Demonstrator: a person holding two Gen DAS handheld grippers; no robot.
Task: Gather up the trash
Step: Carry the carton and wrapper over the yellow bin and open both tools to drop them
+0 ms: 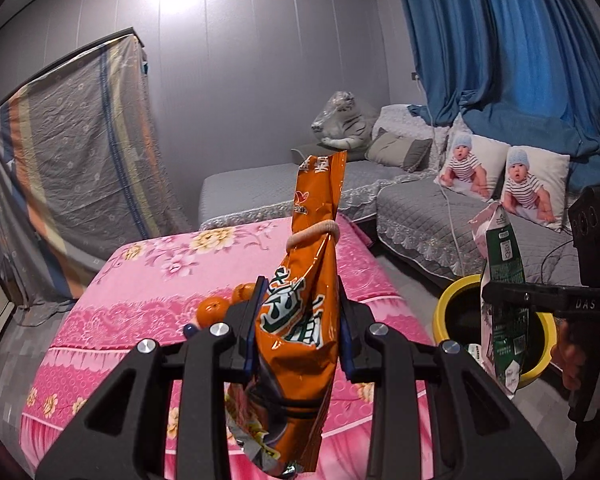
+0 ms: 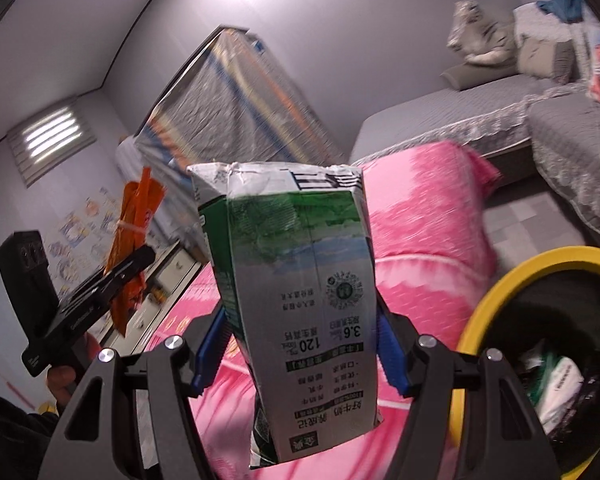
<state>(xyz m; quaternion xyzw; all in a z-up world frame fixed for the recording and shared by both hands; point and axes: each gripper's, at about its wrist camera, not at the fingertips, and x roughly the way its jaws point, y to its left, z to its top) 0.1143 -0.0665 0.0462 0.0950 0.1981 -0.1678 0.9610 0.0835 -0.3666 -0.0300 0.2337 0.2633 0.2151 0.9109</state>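
Both grippers hold trash: left gripper [image 1: 300,320] clamps the orange snack bag [image 1: 300,320]; right gripper [image 2: 300,344] clamps the milk carton [image 2: 300,308]. Disposal step; next, release over the yellow bin [image 2: 496,296].

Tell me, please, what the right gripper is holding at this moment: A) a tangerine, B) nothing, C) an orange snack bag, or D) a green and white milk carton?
D: the right gripper has its jaws closed on the flattened green and white milk carton, beside the yellow-rimmed trash bin.
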